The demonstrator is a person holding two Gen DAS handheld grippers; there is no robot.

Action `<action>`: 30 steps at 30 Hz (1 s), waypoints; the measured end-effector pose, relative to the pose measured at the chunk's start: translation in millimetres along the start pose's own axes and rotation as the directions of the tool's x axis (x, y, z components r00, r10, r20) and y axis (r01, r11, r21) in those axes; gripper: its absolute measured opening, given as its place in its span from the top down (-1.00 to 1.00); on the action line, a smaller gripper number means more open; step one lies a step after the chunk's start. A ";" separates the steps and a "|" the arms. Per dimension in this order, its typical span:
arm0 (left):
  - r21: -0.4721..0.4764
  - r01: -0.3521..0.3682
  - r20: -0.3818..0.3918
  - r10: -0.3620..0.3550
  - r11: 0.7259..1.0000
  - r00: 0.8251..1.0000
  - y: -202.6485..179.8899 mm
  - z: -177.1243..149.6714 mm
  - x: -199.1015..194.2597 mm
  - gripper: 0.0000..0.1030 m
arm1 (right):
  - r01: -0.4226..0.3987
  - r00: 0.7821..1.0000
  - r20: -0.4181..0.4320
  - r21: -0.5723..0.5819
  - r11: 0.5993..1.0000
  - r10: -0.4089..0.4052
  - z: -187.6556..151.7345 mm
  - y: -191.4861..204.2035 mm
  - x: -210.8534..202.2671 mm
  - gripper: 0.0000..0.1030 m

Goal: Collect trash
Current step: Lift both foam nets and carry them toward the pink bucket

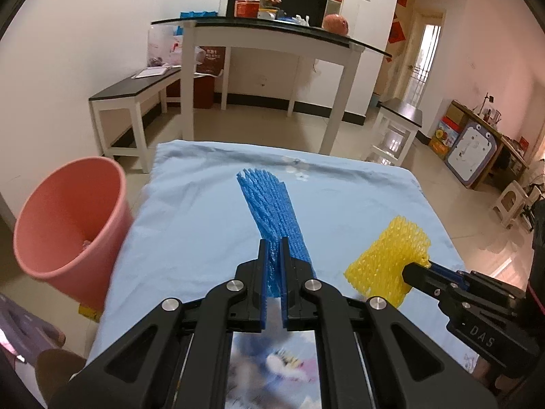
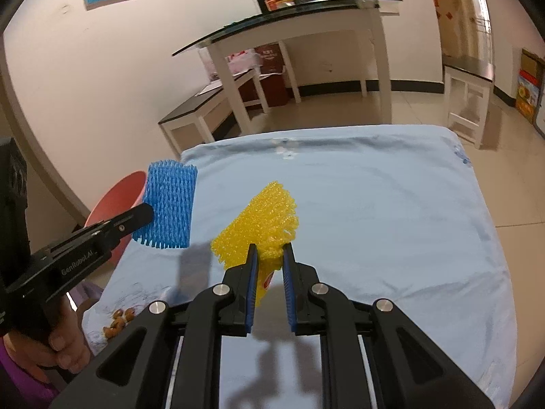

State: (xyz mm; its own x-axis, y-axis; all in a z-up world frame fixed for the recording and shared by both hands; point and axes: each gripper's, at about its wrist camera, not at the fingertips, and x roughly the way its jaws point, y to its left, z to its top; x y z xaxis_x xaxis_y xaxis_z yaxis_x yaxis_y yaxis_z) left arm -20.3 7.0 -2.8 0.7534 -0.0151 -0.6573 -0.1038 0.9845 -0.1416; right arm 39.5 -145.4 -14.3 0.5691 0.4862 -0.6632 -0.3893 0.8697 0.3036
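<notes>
Blue foam net (image 1: 269, 211), yellow foam net (image 1: 388, 259), pink bin (image 1: 68, 225) – pale-blue cloth (image 1: 340, 204)

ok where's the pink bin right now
The pink bin stands on the floor off the left edge of the blue-covered table, left of the blue foam net in the left gripper.

The bucket (image 1: 68, 225) stands on the floor left of the table (image 1: 204, 184).

Pinched in the left gripper (image 1: 274, 248) is a blue foam net (image 1: 269, 204), soft and open-meshed, and the yellow foam net (image 2: 262, 221) in the right gripper (image 2: 269, 255) looks rougher, crinkled. Both grippers are matt black plastic with shiny metal pins. Below them lies a smooth pale-blue cloth (image 2: 374, 204); left of it stands a smooth pink plastic bucket (image 1: 68, 221).
</notes>
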 end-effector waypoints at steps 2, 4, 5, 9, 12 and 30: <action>-0.008 -0.004 0.008 0.004 1.000 1.000 5.4 -4.9 -9.6 0.90 | 0.004 1.000 0.010 -0.018 1.000 -0.004 -2.7 11.5 -5.3 0.74; -0.017 -0.009 0.017 0.009 1.000 1.000 11.6 -9.5 -19.3 0.90 | 0.010 1.000 0.024 -0.035 0.999 -0.009 -5.2 21.3 -9.9 0.74; -0.020 -0.010 0.021 0.010 1.000 1.000 13.7 -10.8 -22.6 0.90 | 0.012 0.999 0.031 -0.044 0.999 -0.011 -6.7 26.8 -12.6 0.74; -0.030 -0.012 0.040 0.013 0.999 0.999 22.4 -18.8 -39.9 0.90 | 0.019 0.999 0.052 -0.070 0.997 -0.015 -11.9 45.2 -20.7 0.74; -0.038 -0.015 0.058 0.017 0.999 0.998 28.8 -23.1 -52.5 0.90 | 0.021 0.998 0.061 -0.089 0.996 -0.016 -15.8 58.0 -27.2 0.74; -0.095 -0.018 0.081 0.026 0.995 0.996 53.8 -35.3 -72.0 0.90 | 0.017 0.998 0.055 -0.145 0.989 -0.009 -21.5 95.6 -25.0 0.73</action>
State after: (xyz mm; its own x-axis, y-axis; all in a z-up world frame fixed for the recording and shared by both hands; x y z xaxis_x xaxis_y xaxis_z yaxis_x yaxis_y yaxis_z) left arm -103.0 54.9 10.7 0.8008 0.0246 -0.5985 -0.1787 0.9635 -0.1994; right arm -27.5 -76.3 16.6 0.6114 0.4826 -0.6271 -0.4809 0.8560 0.1898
